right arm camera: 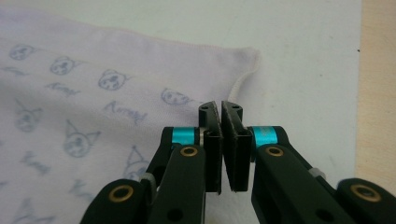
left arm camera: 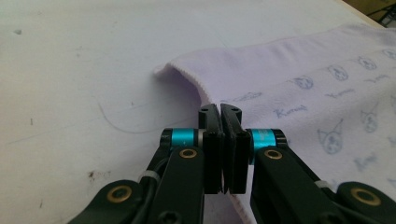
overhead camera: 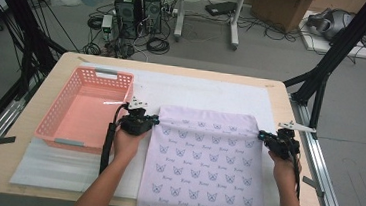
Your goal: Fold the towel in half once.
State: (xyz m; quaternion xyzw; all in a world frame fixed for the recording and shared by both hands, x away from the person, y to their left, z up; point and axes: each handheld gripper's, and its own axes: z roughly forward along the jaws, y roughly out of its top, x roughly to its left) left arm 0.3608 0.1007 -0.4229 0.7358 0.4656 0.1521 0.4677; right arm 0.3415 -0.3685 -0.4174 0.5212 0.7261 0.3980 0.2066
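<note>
Cloth: a pale lilac towel (overhead camera: 205, 162) printed with small cat faces, spread flat on the white mat (overhead camera: 212, 93), its near end hanging over the table edge.
Left gripper (overhead camera: 155, 120): clamped on the towel's left edge.
Right gripper (overhead camera: 263, 136): clamped on its right edge.
Beside: pink basket (overhead camera: 63, 130), left.

Pale lilac cloth (overhead camera: 203, 160), blue cat-face print; pink basket (overhead camera: 75, 138).

cloth (overhead camera: 204, 165) near edge: cut off | print wording: unreadable
</note>
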